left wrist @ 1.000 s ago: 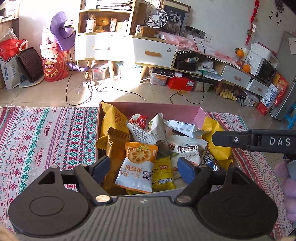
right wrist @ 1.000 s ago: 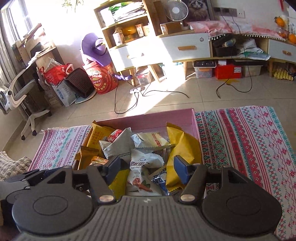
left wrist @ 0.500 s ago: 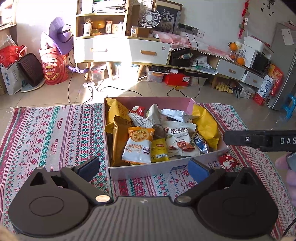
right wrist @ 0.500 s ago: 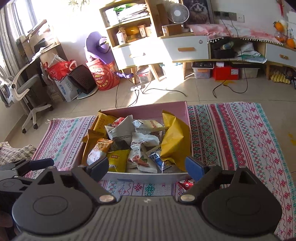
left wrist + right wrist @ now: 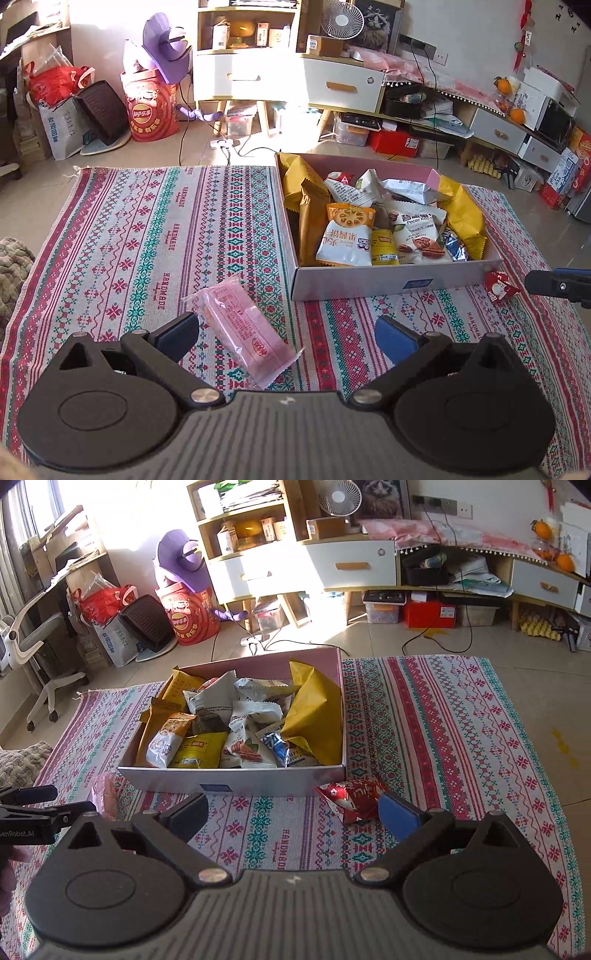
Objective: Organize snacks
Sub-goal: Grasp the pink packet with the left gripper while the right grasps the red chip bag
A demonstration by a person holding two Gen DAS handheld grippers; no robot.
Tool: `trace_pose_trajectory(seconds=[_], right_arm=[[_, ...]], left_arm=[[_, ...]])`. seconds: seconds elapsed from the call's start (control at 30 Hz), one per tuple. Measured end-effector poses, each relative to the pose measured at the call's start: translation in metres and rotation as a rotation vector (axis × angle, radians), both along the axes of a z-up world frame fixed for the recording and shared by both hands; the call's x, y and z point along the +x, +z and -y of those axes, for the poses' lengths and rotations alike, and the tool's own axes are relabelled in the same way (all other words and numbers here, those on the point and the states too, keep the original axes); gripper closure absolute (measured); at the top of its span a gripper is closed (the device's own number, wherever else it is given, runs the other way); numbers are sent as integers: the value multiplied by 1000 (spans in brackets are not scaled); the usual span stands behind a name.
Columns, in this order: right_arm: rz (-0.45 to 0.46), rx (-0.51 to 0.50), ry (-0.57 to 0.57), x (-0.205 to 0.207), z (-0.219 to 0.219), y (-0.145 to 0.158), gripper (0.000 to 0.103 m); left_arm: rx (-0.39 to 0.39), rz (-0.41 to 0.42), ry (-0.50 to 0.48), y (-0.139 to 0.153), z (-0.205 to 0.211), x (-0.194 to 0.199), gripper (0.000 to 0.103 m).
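My left gripper (image 5: 286,338) is released over the pink packet (image 5: 242,334) at lower center; my right gripper (image 5: 293,812) is released beside the red snack (image 5: 351,795), below the box (image 5: 236,781).

The left gripper (image 5: 284,334) hangs low with its jaws spread wide and nothing between the blue pads. The right gripper (image 5: 291,812) sits level beside it, jaws equally wide apart and likewise holding nothing.

my patterned rug (image 5: 147,240) covers the tiled floor (image 5: 406,638). on the rug sit a snack box (image 5: 388,282), a pink packet (image 5: 243,332) lying flat, and a red packet (image 5: 351,794) beside the box.
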State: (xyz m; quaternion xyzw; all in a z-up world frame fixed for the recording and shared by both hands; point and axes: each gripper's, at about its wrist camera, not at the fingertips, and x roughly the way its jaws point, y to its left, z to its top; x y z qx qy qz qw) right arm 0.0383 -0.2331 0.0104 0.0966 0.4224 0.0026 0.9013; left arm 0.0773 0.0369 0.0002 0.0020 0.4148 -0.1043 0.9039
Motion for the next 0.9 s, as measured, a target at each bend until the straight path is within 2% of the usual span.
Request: trace_pose_trajectory(seconds=[0.17, 0.33, 0.47, 0.7, 0.9], right_arm=[[-21, -55, -41, -11, 8, -9, 3], [-41, -71, -92, -11, 23, -18, 2], [-50, -91, -75, -3, 27, -32, 2], [-31, -168, -4, 12, 21, -49, 2], [-27, -221, 37, 24, 13, -62, 4]], left_arm=[[-6, -63, 126, -15, -12, 1, 0], [-7, -64, 207, -20, -18, 4, 0], [-20, -61, 252, -27, -20, 11, 0], [32, -50, 257, -44, -8, 21, 1], [85, -37, 243, -48, 1, 25, 9]])
